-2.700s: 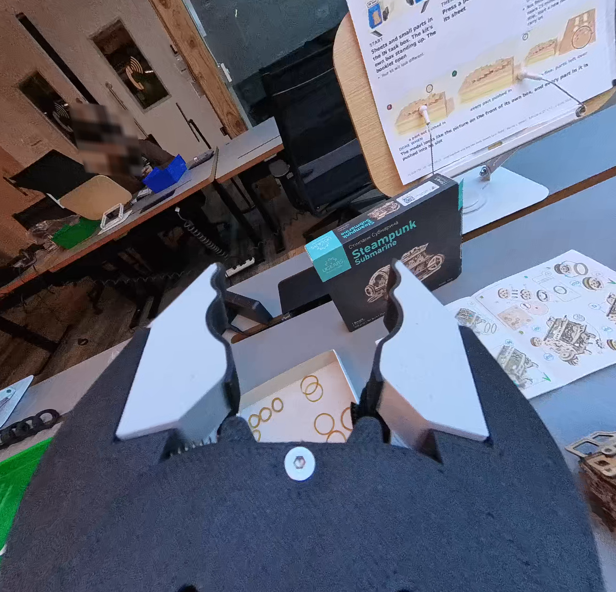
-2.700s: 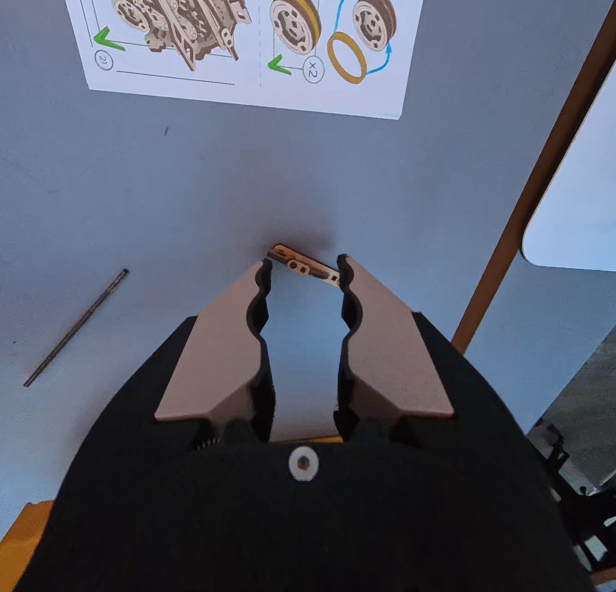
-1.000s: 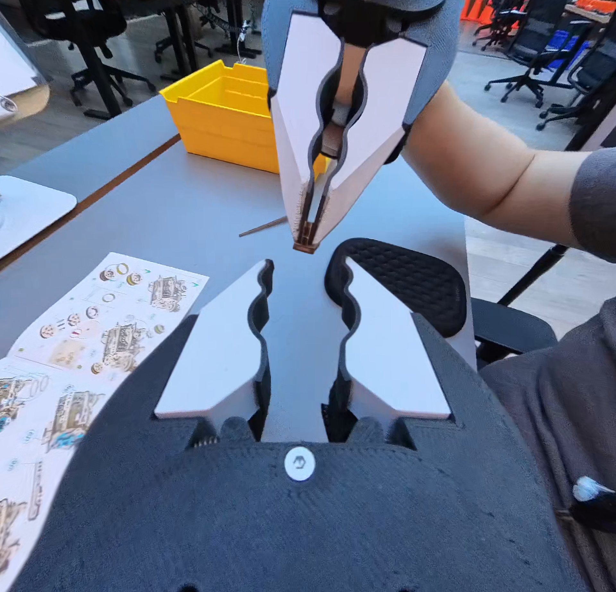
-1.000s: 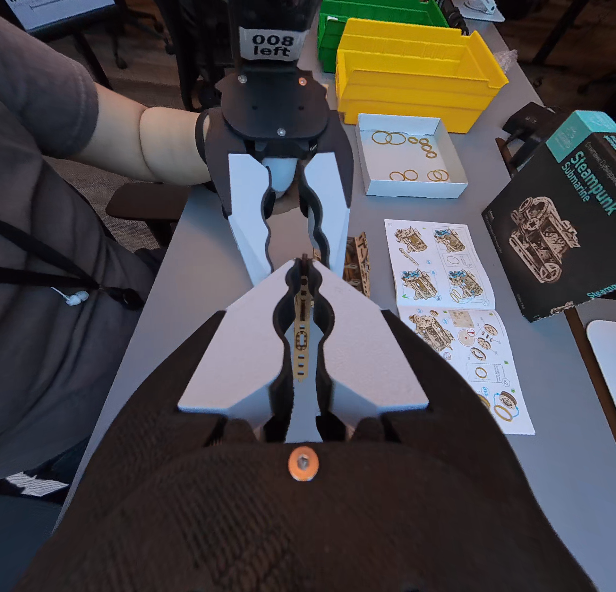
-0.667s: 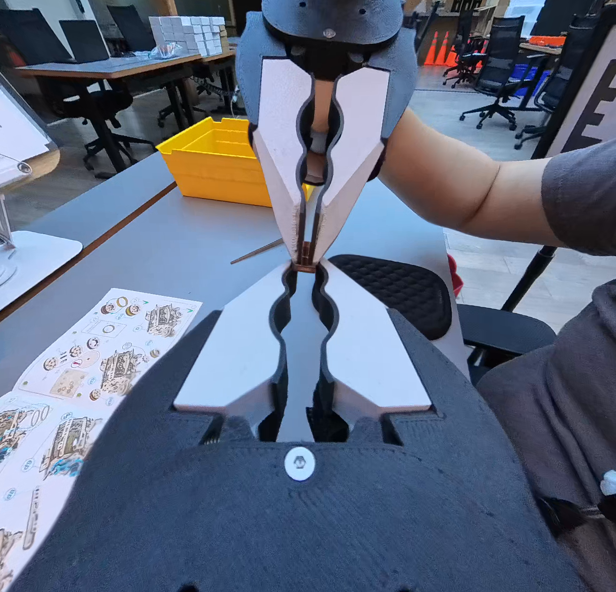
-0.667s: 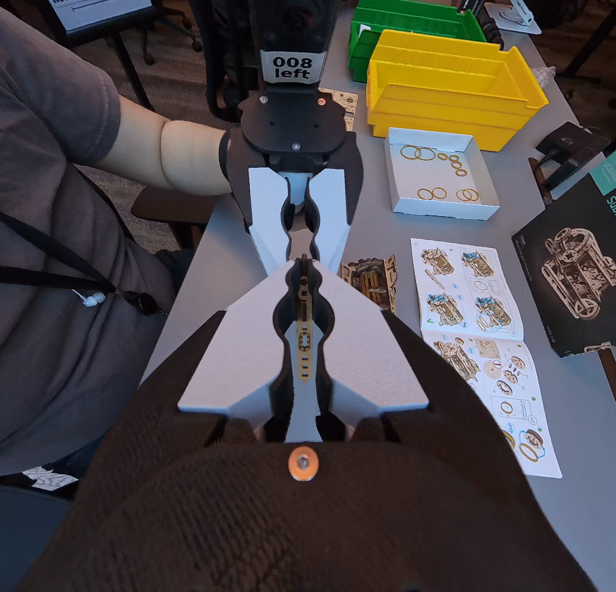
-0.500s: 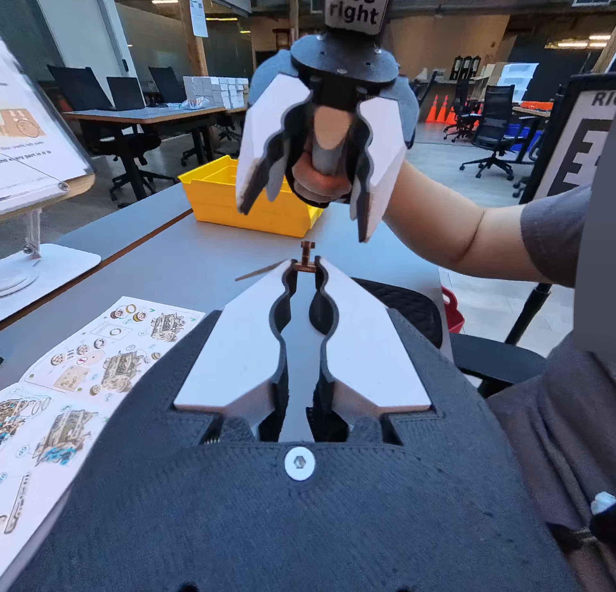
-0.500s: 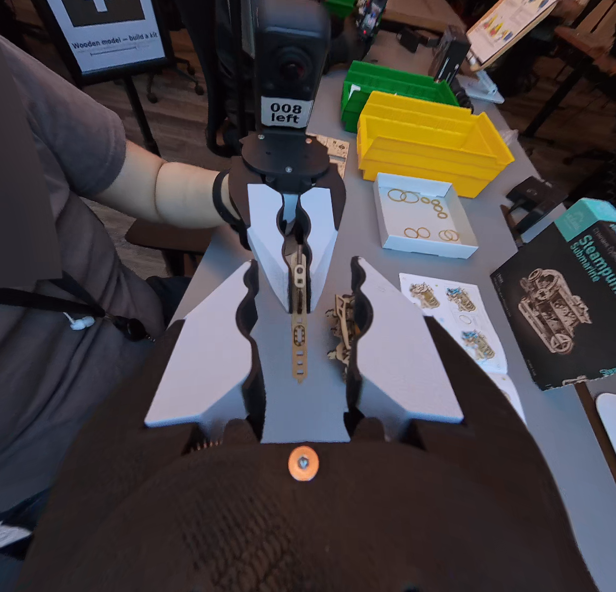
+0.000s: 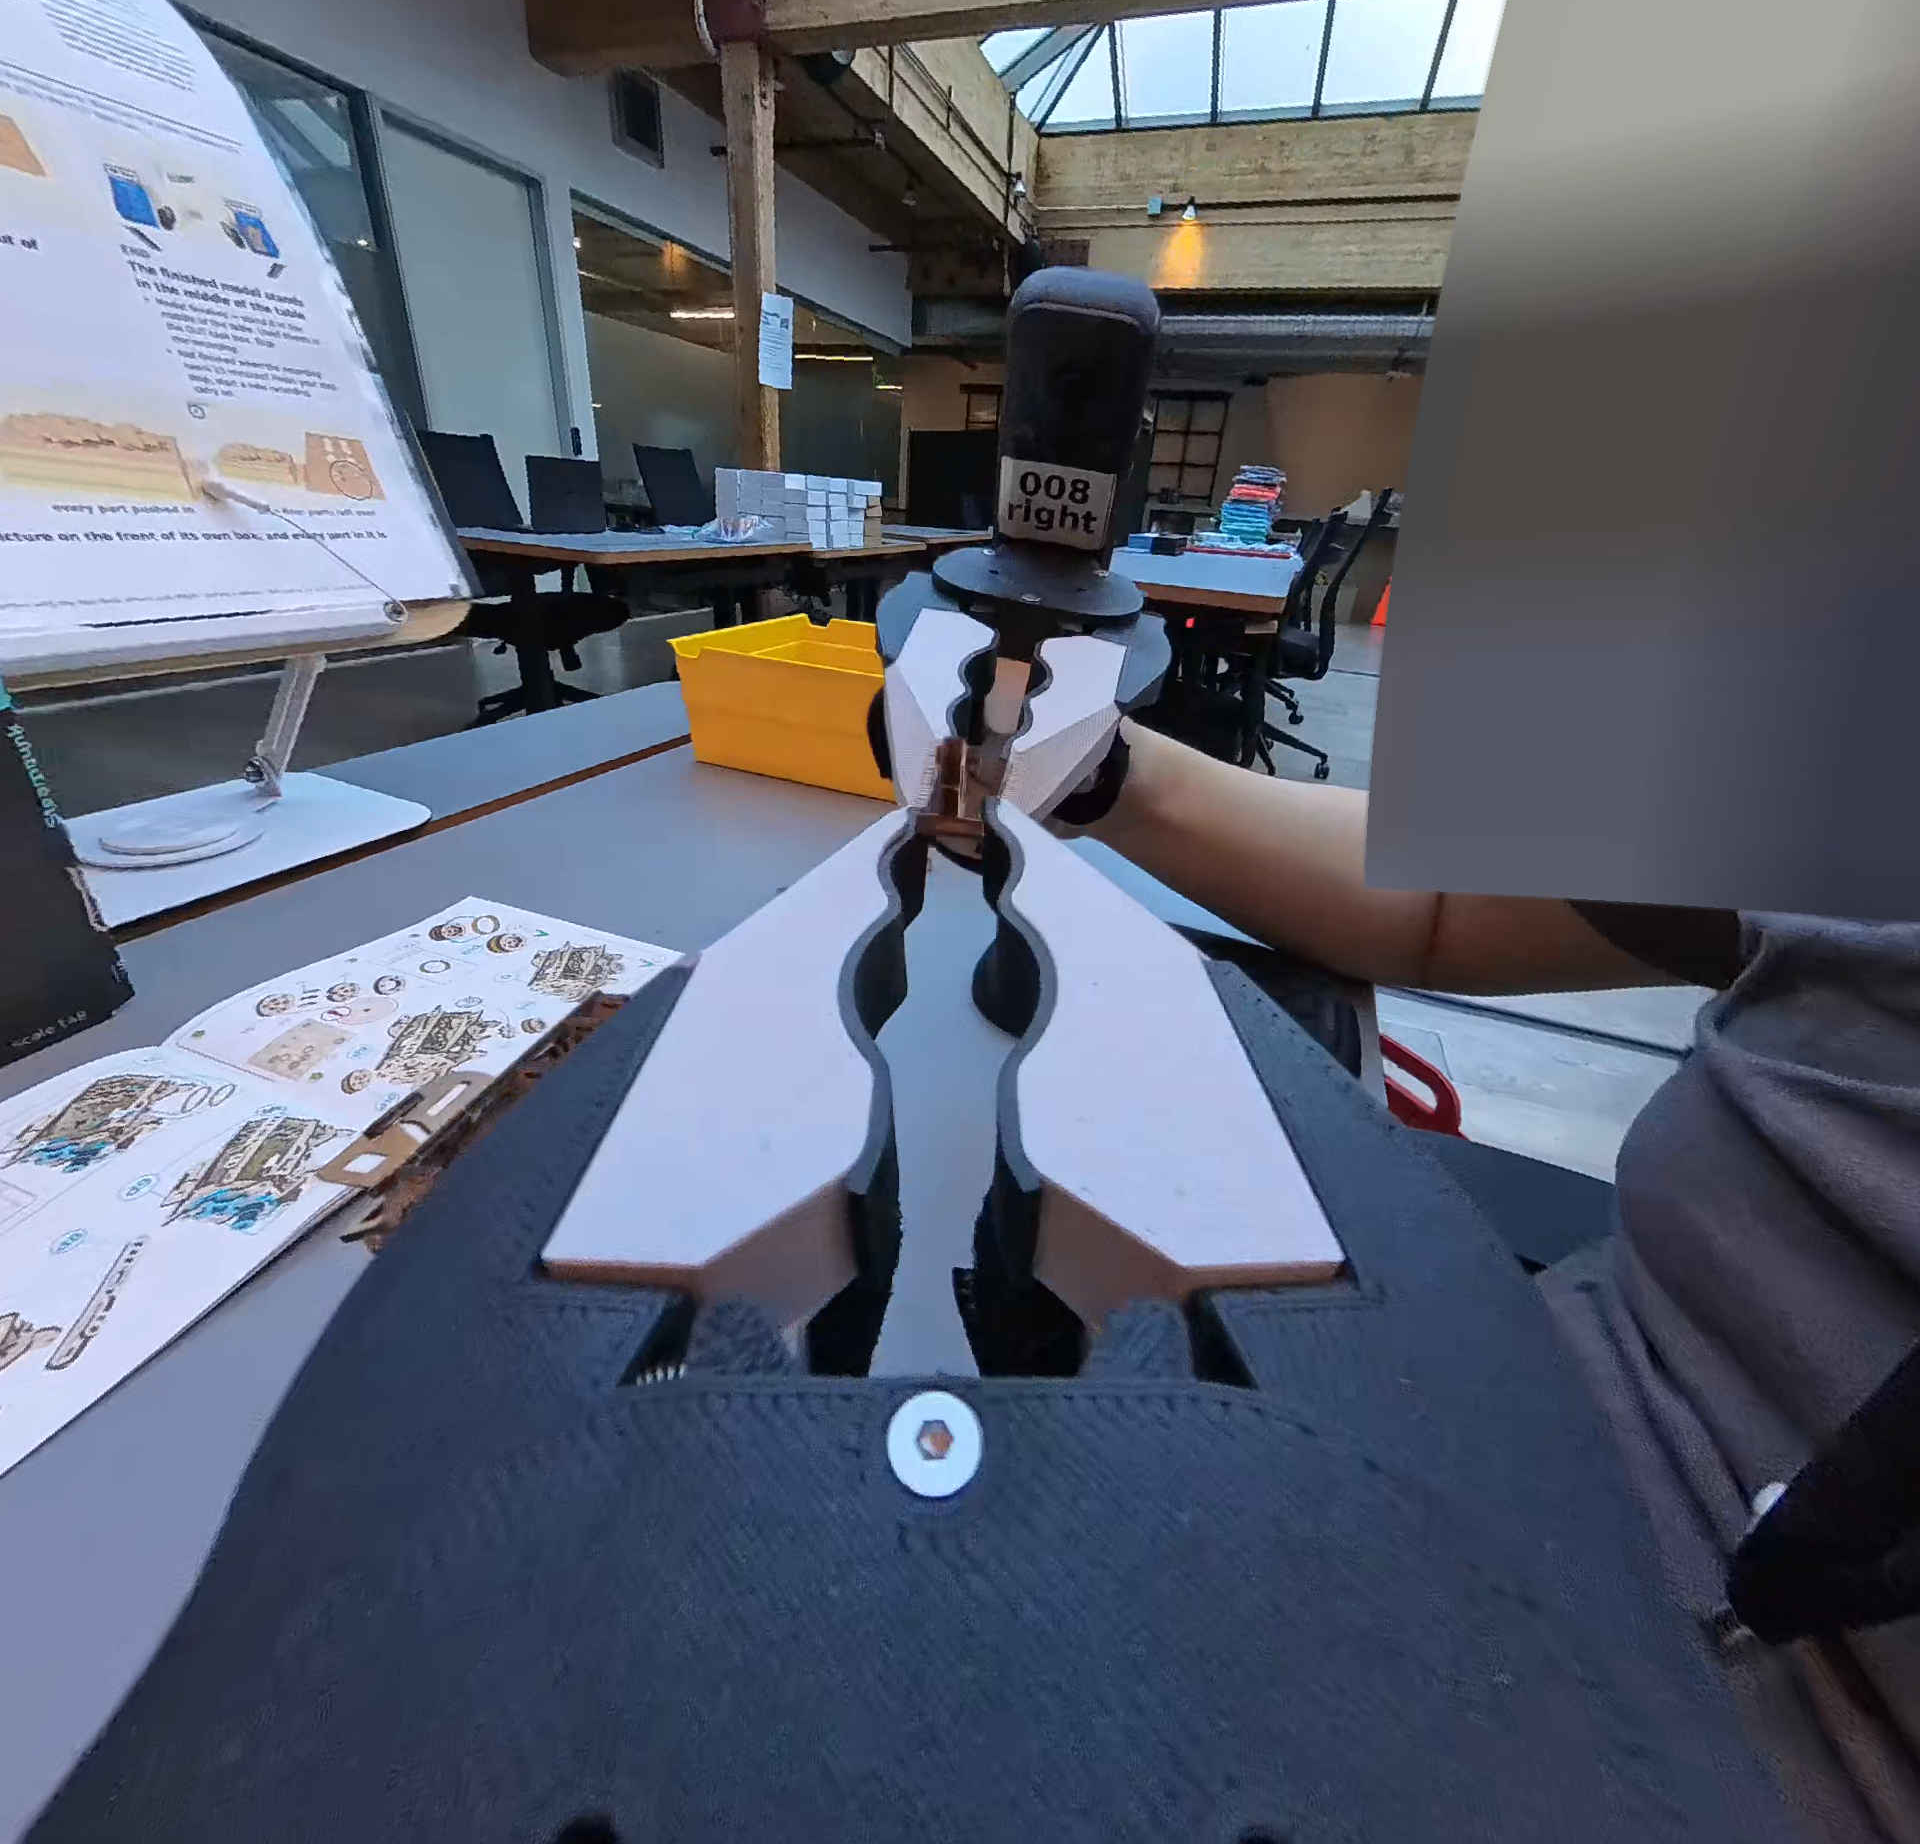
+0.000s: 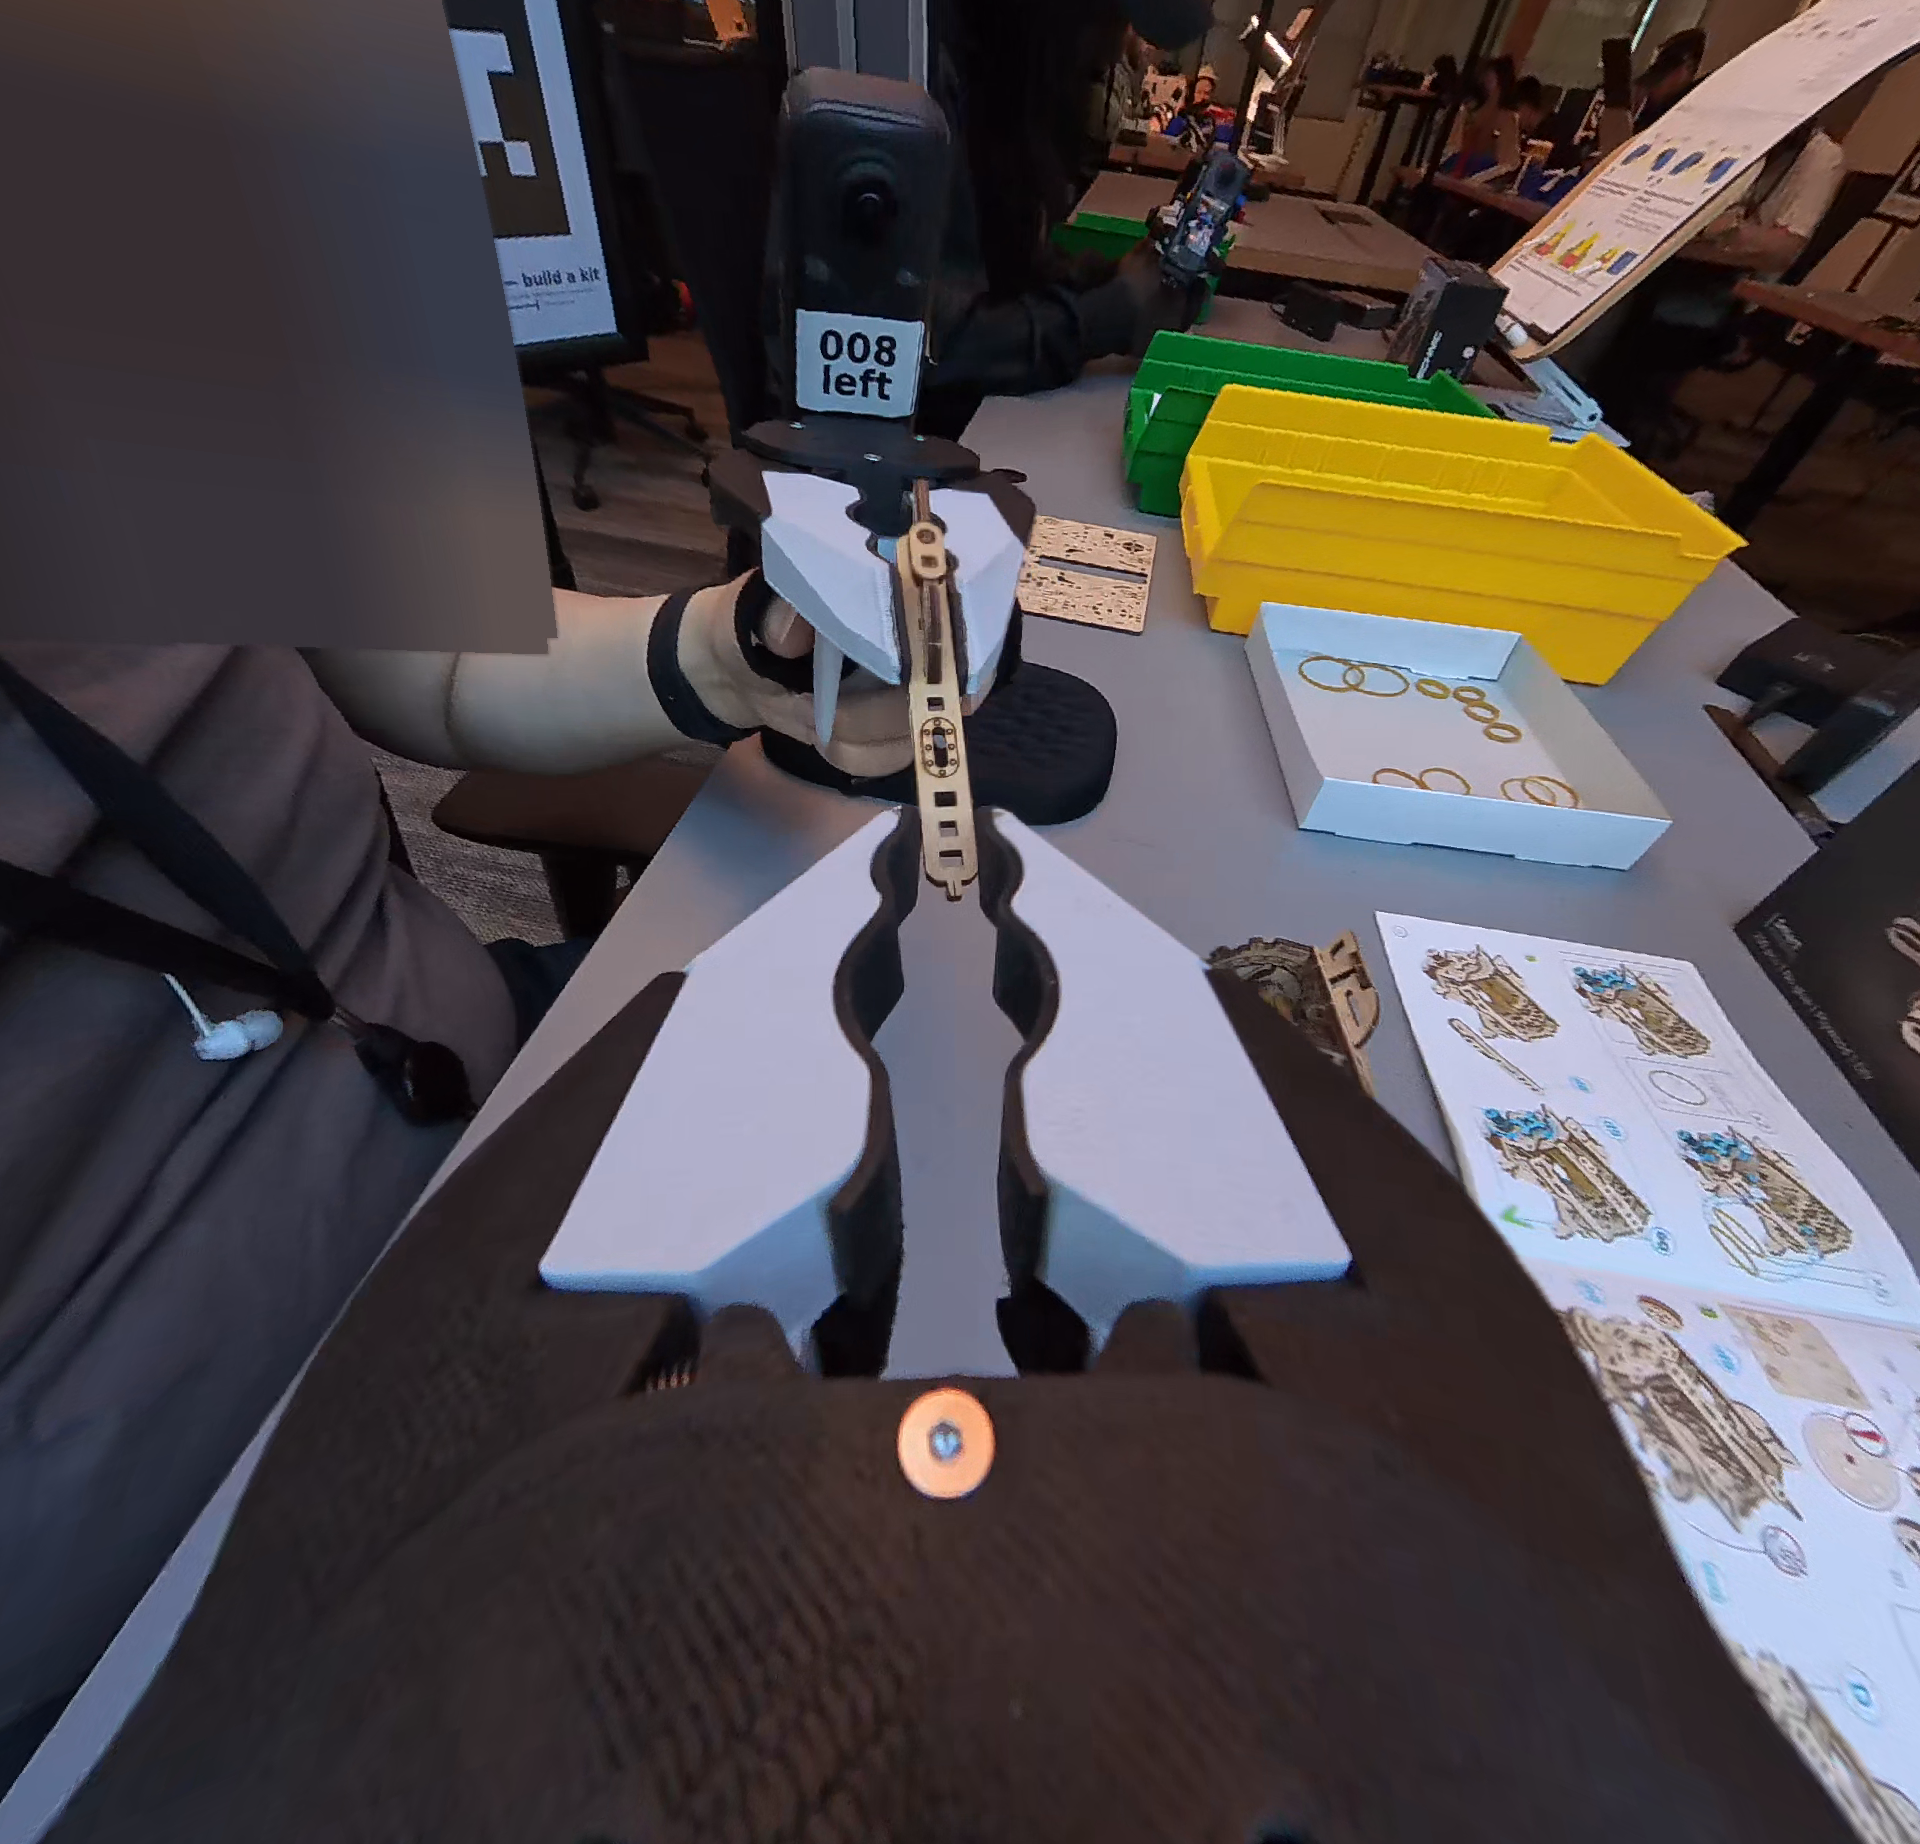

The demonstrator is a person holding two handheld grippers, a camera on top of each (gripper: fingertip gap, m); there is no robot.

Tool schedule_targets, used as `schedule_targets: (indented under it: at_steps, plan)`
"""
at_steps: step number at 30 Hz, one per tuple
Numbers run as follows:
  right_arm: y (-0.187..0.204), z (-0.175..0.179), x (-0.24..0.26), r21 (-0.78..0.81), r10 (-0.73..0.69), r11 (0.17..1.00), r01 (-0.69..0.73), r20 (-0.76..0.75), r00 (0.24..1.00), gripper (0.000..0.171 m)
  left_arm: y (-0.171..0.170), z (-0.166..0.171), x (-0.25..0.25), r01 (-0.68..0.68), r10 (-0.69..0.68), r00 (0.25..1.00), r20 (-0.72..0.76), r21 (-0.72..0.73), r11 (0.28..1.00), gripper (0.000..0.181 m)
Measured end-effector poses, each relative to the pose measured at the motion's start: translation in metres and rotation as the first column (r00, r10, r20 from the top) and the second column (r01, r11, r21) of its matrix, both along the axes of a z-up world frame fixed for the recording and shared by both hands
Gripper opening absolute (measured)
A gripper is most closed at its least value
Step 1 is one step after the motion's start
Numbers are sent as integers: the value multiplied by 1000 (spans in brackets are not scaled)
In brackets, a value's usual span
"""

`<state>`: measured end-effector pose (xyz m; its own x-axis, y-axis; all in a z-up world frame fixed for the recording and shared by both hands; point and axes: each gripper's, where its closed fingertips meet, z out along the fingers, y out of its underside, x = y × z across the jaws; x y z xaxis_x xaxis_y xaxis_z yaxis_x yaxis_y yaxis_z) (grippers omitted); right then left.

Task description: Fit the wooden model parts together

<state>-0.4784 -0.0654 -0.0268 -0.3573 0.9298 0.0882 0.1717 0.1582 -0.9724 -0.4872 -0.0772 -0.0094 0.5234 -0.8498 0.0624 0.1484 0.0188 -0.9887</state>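
Though thin, pale slotted wooden strip point(image 10: 940, 755)

Printed writing shows on several things — a white tag point(image 9: 1051, 502) on each camera, an instruction board point(image 9: 177, 360), a sign point(image 10: 530, 132), a black box point(image 10: 1860, 984) and a booklet point(image 10: 1662, 1119).

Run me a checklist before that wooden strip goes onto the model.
1. Left gripper clamped on the wooden strip: ok.
2. Right gripper gripping the strip's other end: cannot tell; its tips flank it closely.
3. Strip off the table: ok, held in the air.
4. Wooden model free to approach: ok, it sits beside the booklet.
5. Matching slot on the model in view: cannot tell.
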Motion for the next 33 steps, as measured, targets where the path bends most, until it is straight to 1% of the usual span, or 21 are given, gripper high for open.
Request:
schedule_targets:
  at_steps: [3, 4, 5, 6, 7, 10, 13, 14, 16, 17, 19, 20, 21, 23, 24, 25, 28, 31, 33]
  plan:
    - [-4, -3, 0, -16, 16, 1000, -16, 17, 1000, 9, -3, -3, -1, 21, -20, 1000, 17, -20, 1000, 8]
    - [-2, -5, 1, -17, 12, 1000, -11, 26, 1000, 9, -2, -6, -1, 14, -14, 1000, 10, -27, 1000, 13]
    - [1, -8, 2, -12, -3, 1000, 3, 36, 999, 9, 0, -10, -3, -3, 3, 1000, -4, -35, 999, 29]
    - [6, -11, 2, 5, -27, 1000, 27, 41, 999, 9, 2, -15, -7, -26, 25, 999, -25, -43, 999, 41]
    - [12, -15, 4, 34, -56, 998, 54, 45, 997, 9, 4, -21, -12, -47, 45, 998, -51, -47, 998, 42]
    - [32, -33, 8, 192, -152, 971, 140, 50, 987, 9, 7, -35, -27, -99, 94, 984, -152, -23, 995, 37]
    - [44, -48, 7, 374, -212, 910, 180, 44, 976, 8, 16, -43, -42, -133, 130, 955, -267, 8, 991, 32]
    - [52, -52, 5, 428, -248, 880, 206, 42, 968, 8, 22, -46, -48, -144, 144, 939, -311, 22, 989, 28]
    - [68, -52, 3, 513, -313, 821, 251, 37, 949, 9, 34, -46, -59, -152, 163, 905, -392, 61, 987, 20]
    - [72, -47, 1, 524, -324, 811, 261, 31, 945, 9, 41, -40, -64, -151, 172, 894, -413, 84, 985, 18]
    - [71, -24, -8, 480, -312, 838, 261, 28, 950, 9, 51, -15, -66, -103, 144, 896, -420, 118, 988, 22]
    - [69, -16, -12, 457, -300, 856, 243, 56, 952, 9, 55, -3, -66, -66, 114, 897, -428, 125, 990, 26]
    - [71, -9, -15, 464, -313, 851, 247, 70, 947, 9, 60, 5, -65, -27, 79, 890, -449, 122, 992, 27]
    - [84, -5, -17, 552, -373, 781, 292, 38, 927, 9, 73, 14, -65, 38, 30, 876, -482, 131, 991, 28]
    - [91, -9, -15, 582, -397, 755, 302, 39, 917, 9, 78, 15, -64, 77, -4, 872, -489, 129, 989, 28]
    - [95, -17, -14, 589, -406, 751, 298, 55, 912, 9, 83, 14, -62, 112, -40, 871, -489, 118, 987, 27]
    - [99, -36, -12, 530, -400, 798, 285, 114, 909, 8, 94, 7, -58, 190, -134, 878, -460, 78, 979, 25]
    - [110, -33, -14, 535, -419, 791, 297, 121, 900, 9, 99, -9, -63, 194, -152, 896, -418, 60, 979, 26]
    - [109, -30, -16, 510, -404, 811, 285, 136, 905, 9, 96, -24, -71, 180, -147, 912, -383, 53, 982, 25]
